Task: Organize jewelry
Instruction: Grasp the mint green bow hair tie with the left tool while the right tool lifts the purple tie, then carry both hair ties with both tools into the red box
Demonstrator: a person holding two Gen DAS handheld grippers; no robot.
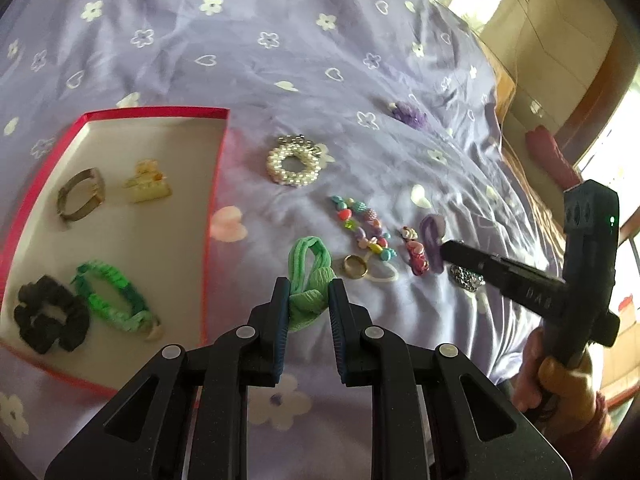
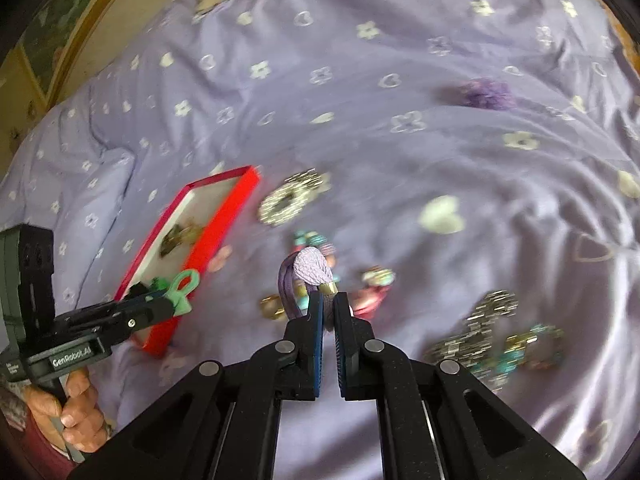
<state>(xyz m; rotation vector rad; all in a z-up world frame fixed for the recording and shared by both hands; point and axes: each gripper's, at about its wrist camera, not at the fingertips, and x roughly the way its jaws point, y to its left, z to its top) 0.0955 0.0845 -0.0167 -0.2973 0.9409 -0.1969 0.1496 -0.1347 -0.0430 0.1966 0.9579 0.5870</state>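
Left wrist view: a light green fabric hair tie (image 1: 310, 280) is clamped in the left gripper (image 1: 308, 300) just right of the red-rimmed white tray (image 1: 214, 184). A lilac braided hair tie (image 2: 310, 280) is pinched by the right gripper (image 2: 327, 312) above the purple flowered bedspread (image 2: 360, 100).

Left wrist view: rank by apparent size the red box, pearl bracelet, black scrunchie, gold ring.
1. red box, by far the largest.
2/3. black scrunchie and pearl bracelet: the scrunchie looks somewhat bigger, but it lies nearer the camera, so unsure.
4. gold ring, smallest.
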